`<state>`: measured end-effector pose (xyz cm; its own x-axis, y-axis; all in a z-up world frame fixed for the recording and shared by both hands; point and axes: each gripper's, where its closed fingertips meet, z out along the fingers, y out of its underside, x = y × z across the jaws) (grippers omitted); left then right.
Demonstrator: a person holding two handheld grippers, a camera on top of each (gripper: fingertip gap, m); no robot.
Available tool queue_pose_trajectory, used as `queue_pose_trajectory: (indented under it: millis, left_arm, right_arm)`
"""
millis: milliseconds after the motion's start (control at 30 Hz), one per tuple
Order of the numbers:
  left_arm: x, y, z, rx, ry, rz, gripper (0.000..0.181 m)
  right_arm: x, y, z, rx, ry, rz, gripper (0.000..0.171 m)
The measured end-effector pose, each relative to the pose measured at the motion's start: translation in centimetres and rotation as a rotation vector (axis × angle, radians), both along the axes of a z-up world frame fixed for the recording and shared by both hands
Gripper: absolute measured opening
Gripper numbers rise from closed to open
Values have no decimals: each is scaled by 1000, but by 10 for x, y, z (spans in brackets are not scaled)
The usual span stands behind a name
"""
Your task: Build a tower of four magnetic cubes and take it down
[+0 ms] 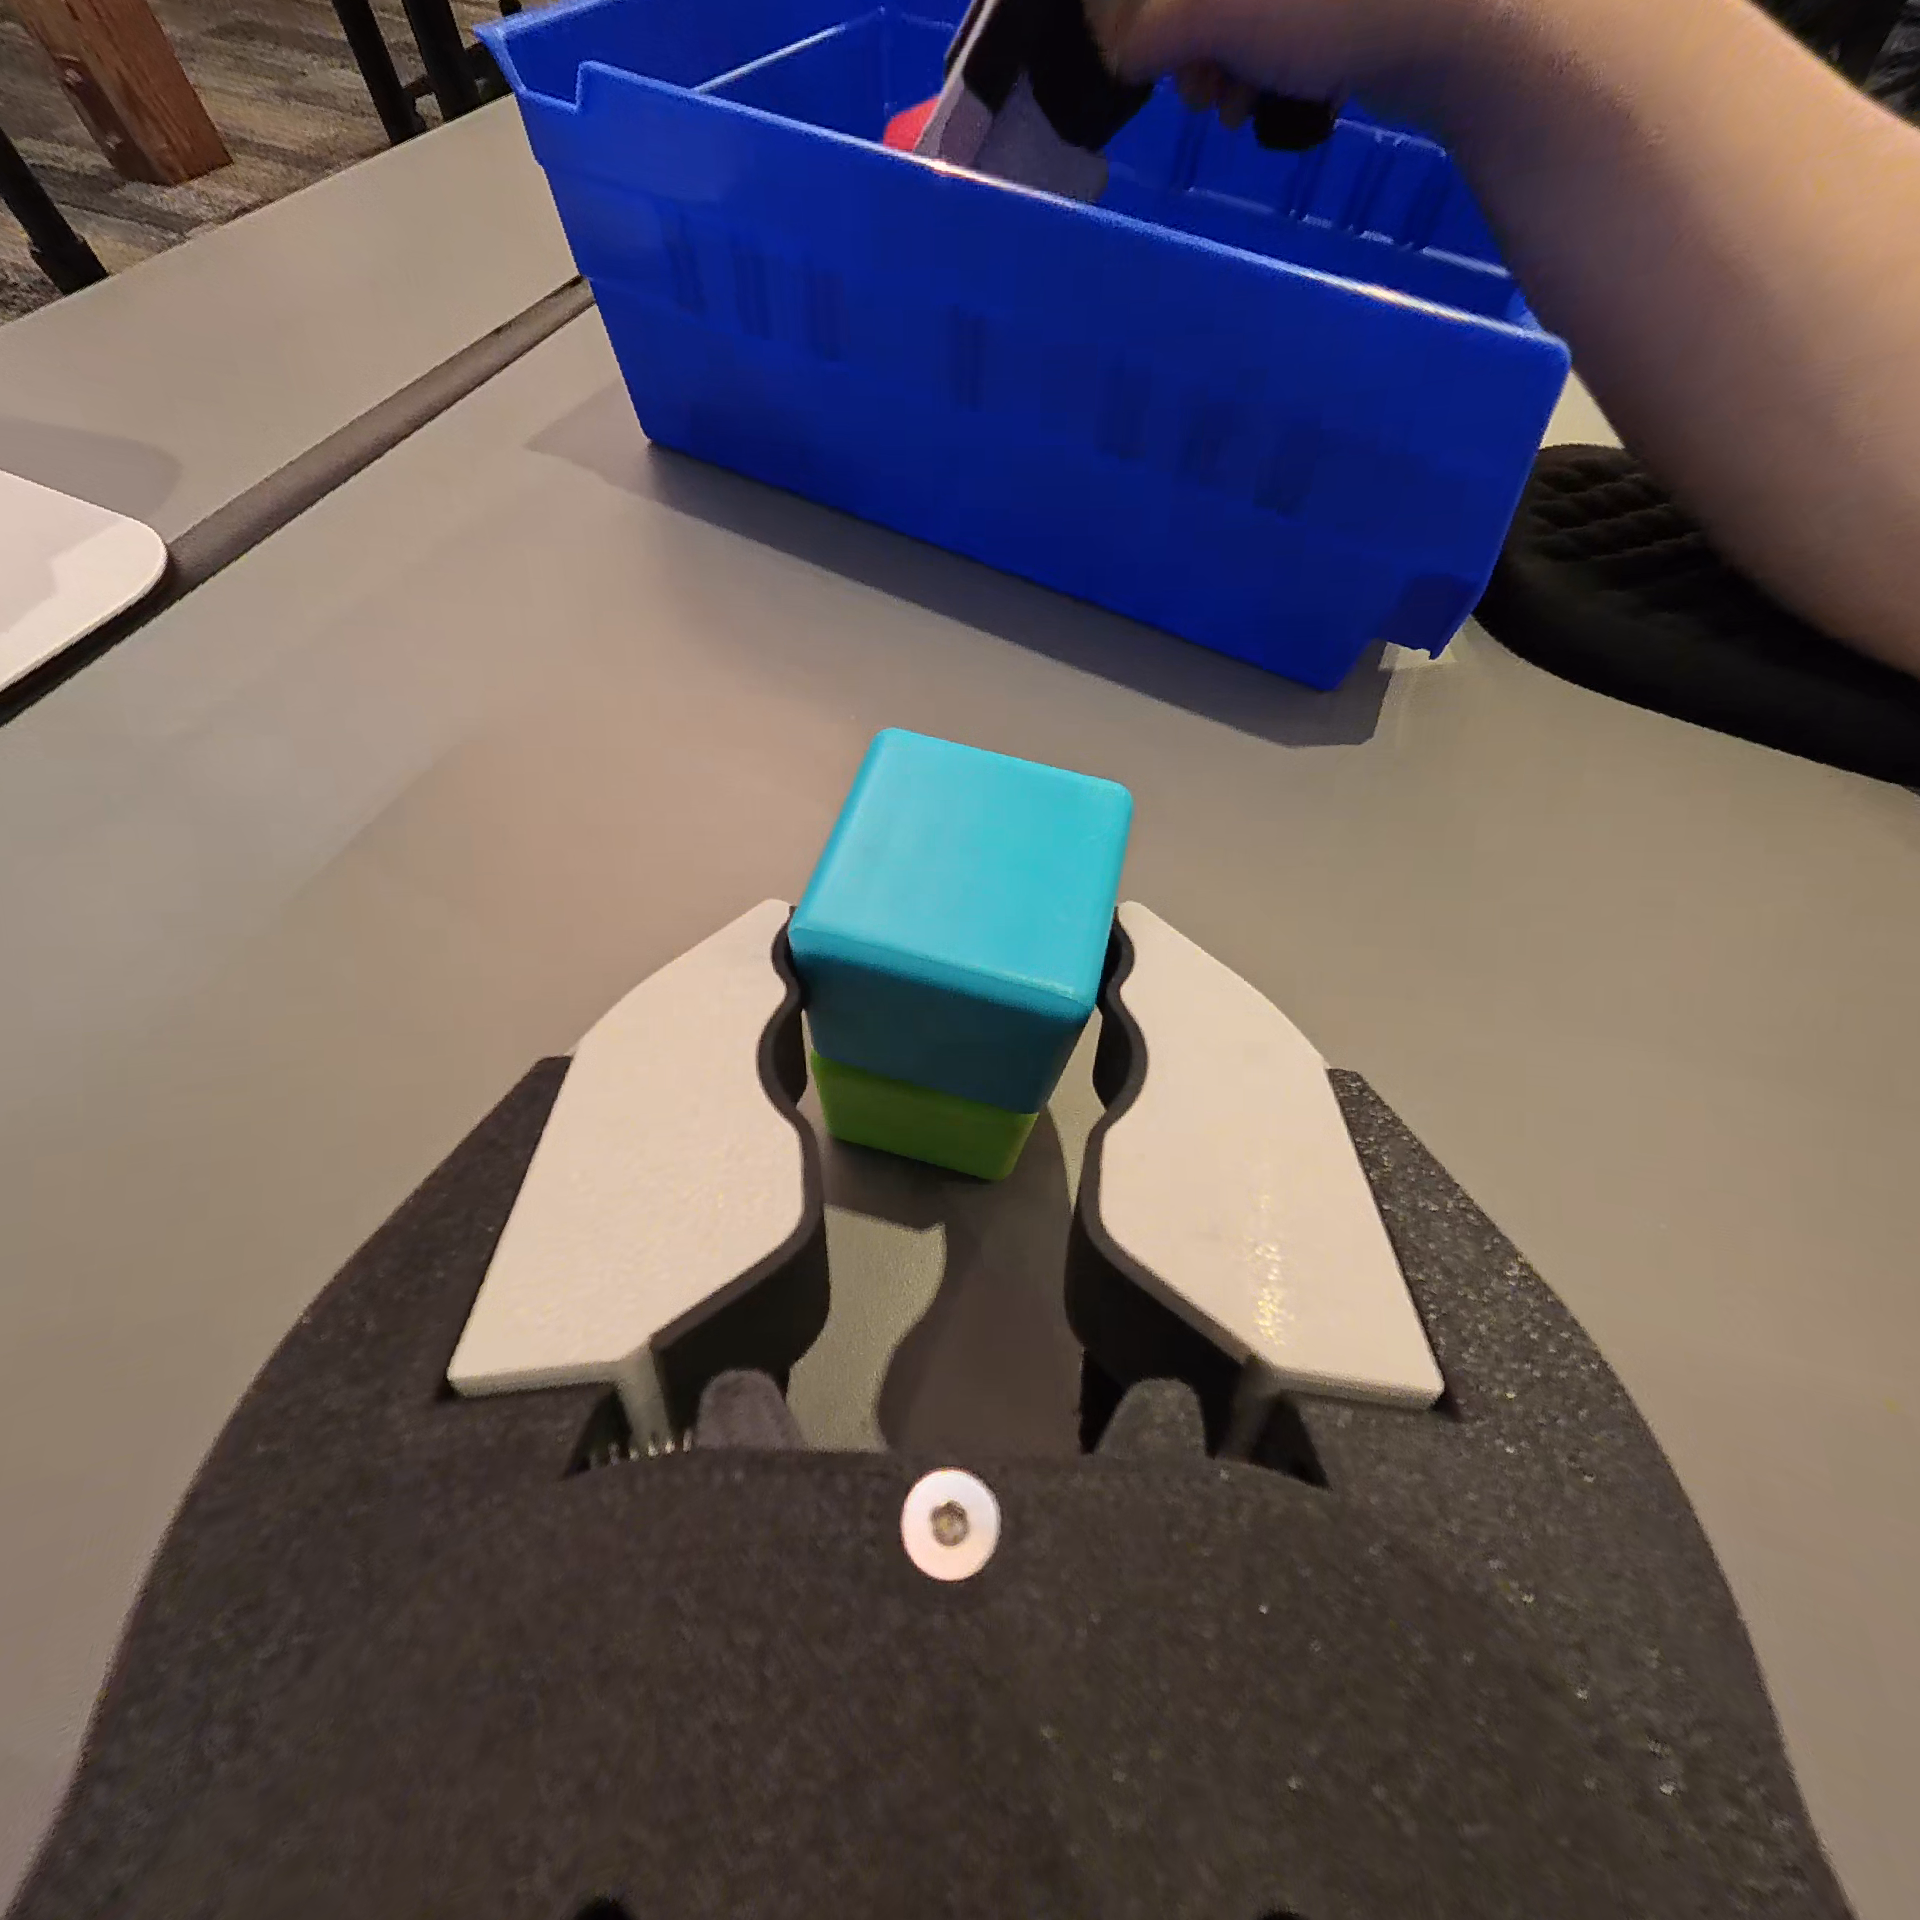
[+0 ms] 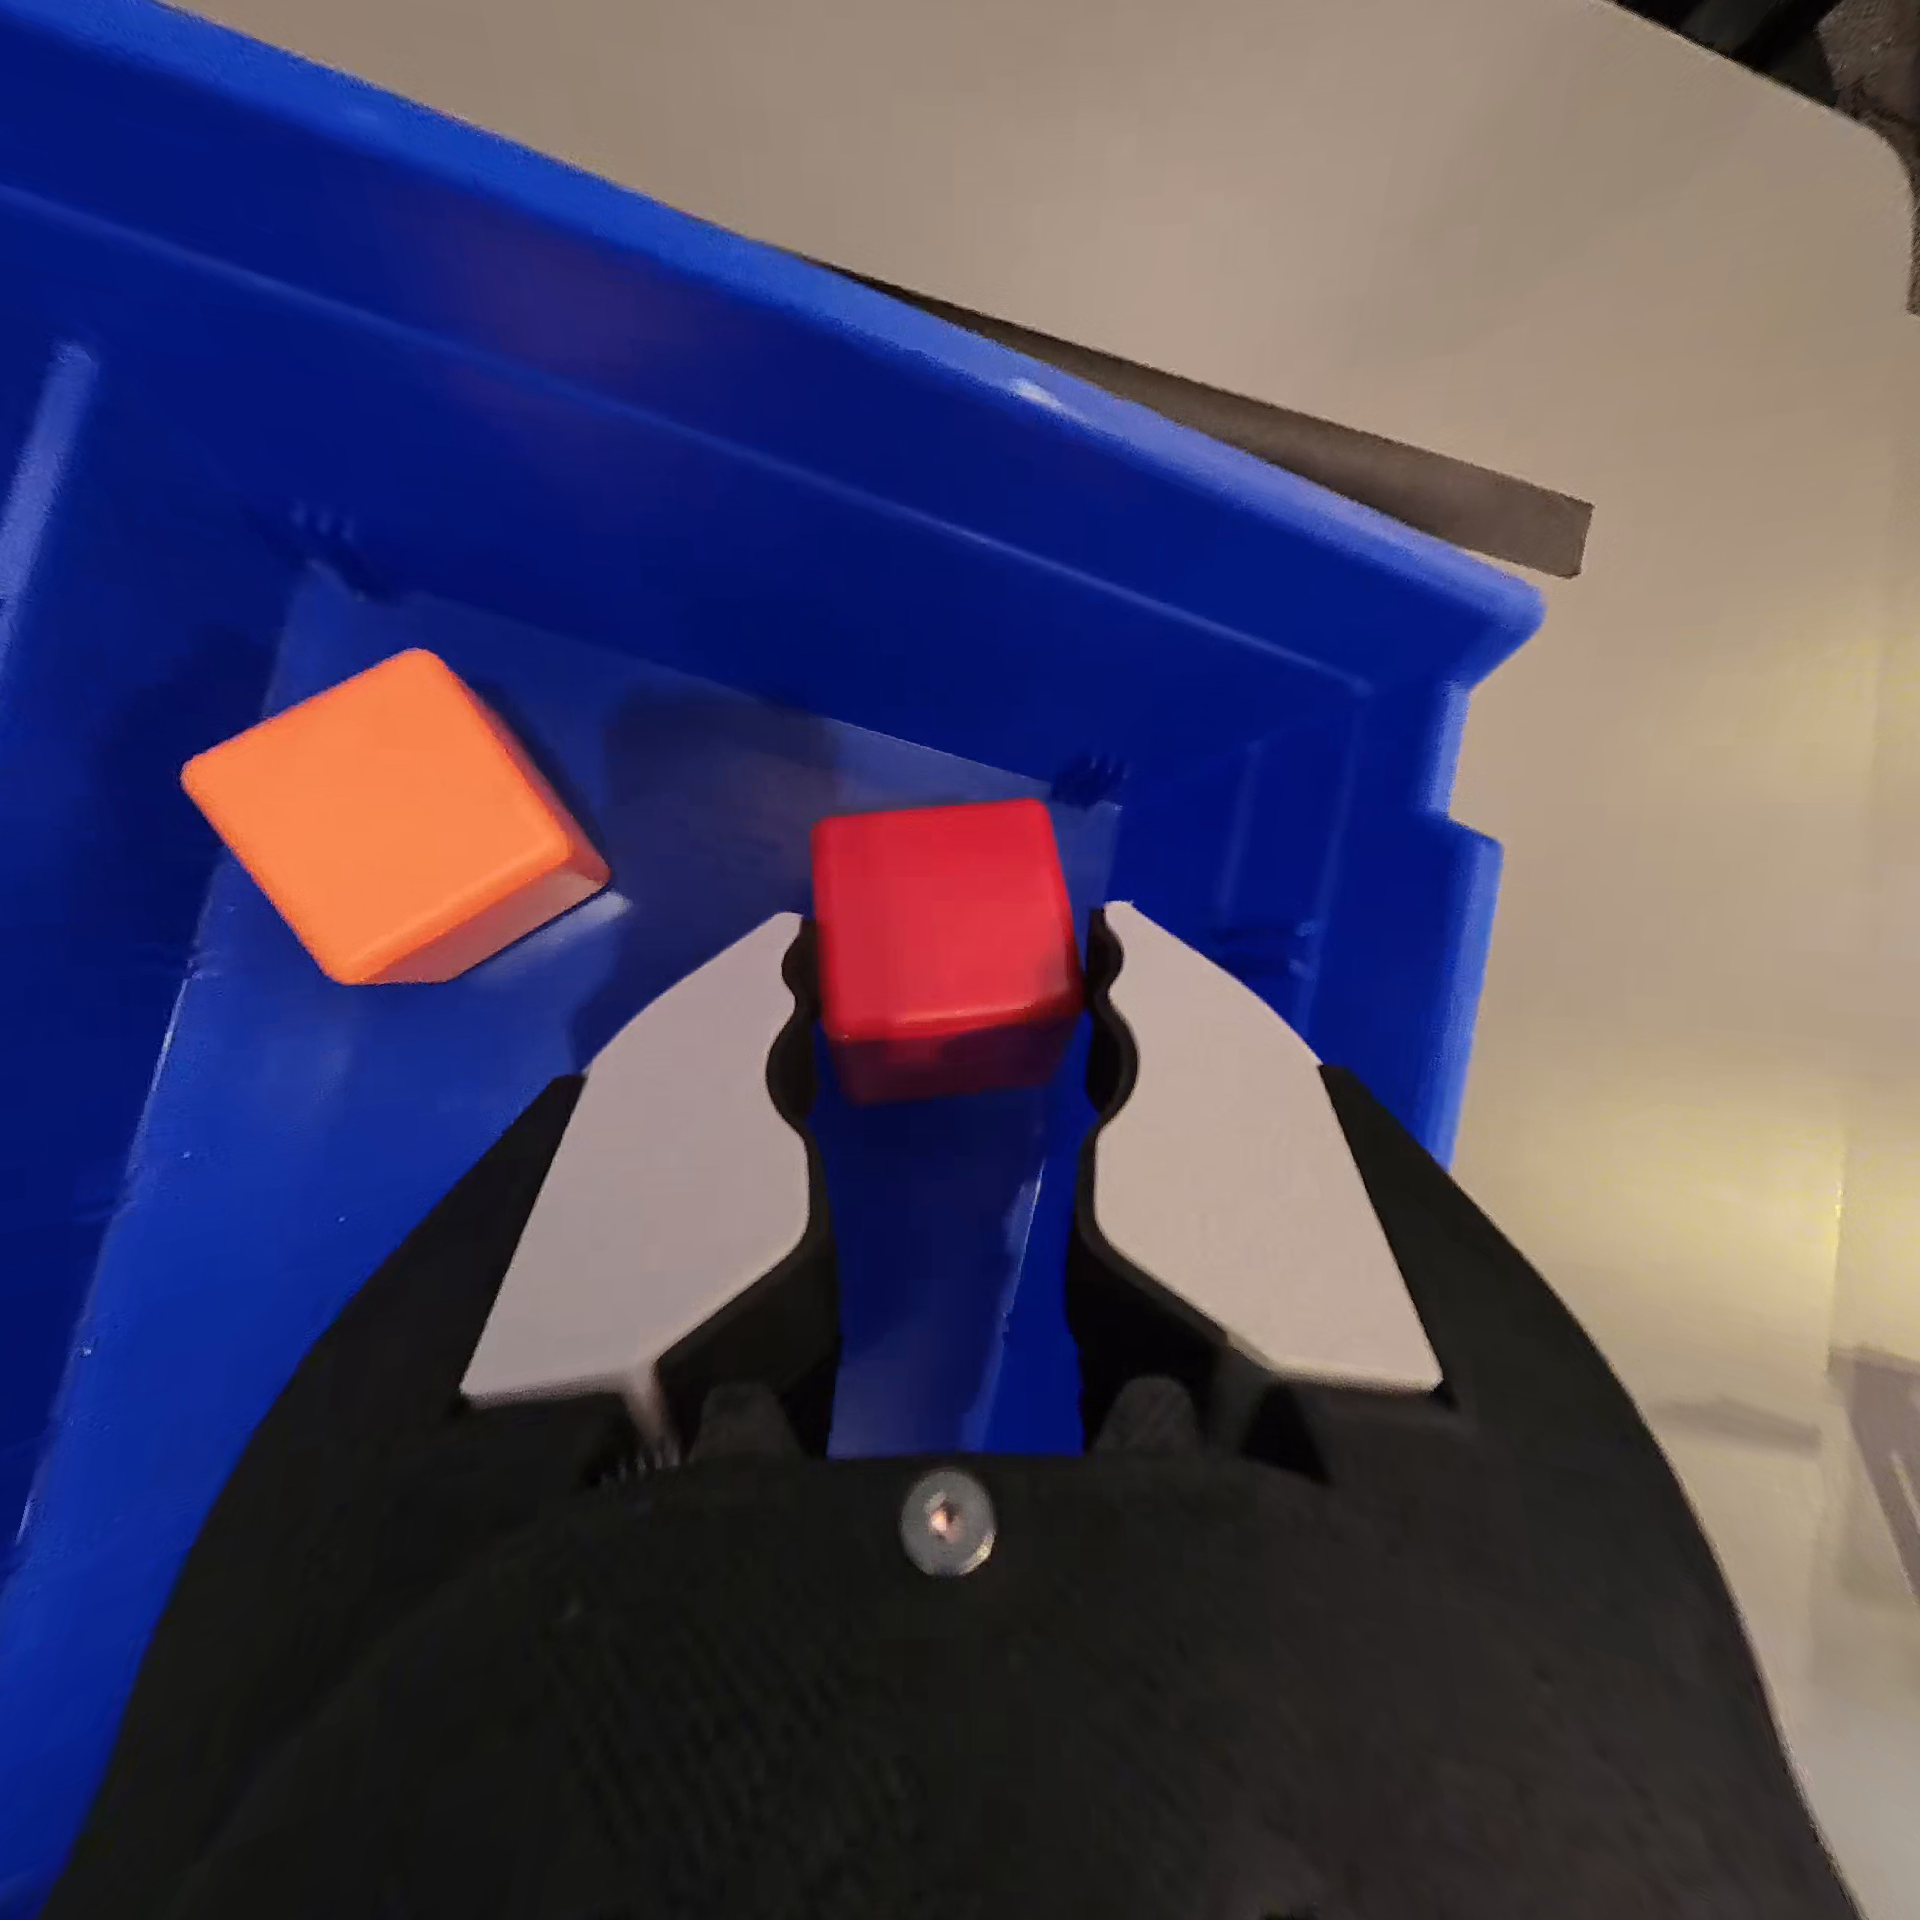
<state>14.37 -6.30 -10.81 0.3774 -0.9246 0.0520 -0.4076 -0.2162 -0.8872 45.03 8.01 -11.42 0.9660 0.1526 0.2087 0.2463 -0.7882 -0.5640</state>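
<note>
A teal cube sits on a green cube as a two-high stack on the grey table. My left gripper is shut on the teal cube, with a fingertip against each side. In the right wrist view, my right gripper is shut on a red cube inside the blue bin. An orange cube lies tilted on the bin floor to the left. The left wrist view shows the right gripper reaching into the bin, with a bit of red beside it.
The blue bin stands behind the stack on the table. A person's forearm reaches over the bin's right end, above a black cloth-like thing. A white flat object lies at the left edge. A dark seam crosses the table. The tips of one gripper are about 35 centimeters away from the tips of the other.
</note>
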Motion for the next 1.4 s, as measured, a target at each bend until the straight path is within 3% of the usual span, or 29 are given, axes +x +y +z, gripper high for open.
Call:
queue_pose_trajectory:
  millis: [367, 600, 667, 733, 767, 967, 1067, 1133, 1233, 1300, 1400]
  left_arm:
    - [-1, 0, 0, 0, 5, 1, 53]
    - [-1, 0, 0, -5, 3, -1, 53]
    - [-2, -1, -3, -20, 20, -6, 53]
    - [-5, 0, -13, -46, 73, 11, 86]
    - [-6, -1, -18, -64, 103, 12, 91]
    - [-8, -5, -39, -43, 208, 19, 83]
    - [-7, -5, -49, -64, 269, 12, 83]
    - [-6, -4, -51, -58, 287, 11, 82]
    - [-6, 2, -49, -36, 275, 24, 56]
    - [-7, 2, -48, -42, 269, 9, 55]
    - [-7, 1, -48, -39, 270, -16, 55]
  right_arm:
    - [5, -17, -25, -171, -19, -5, 52]
    - [2, -17, -20, -171, -13, 10, 60]
    - [-1, -18, -14, -167, -8, 22, 63]
    - [-5, -20, -6, -164, 7, 35, 67]
    - [-9, -21, -2, -162, 15, 46, 67]
    - [-39, -21, 66, 51, 46, 154, 66]
    - [-82, -29, 113, 218, 73, 329, 64]
    - [-128, -46, 128, 250, 112, 549, 63]
    - [-204, -92, 124, 181, 242, 944, 63]
    - [-244, -118, 118, 170, 284, 1162, 62]
    - [-286, -142, 98, 93, 337, 1329, 63]
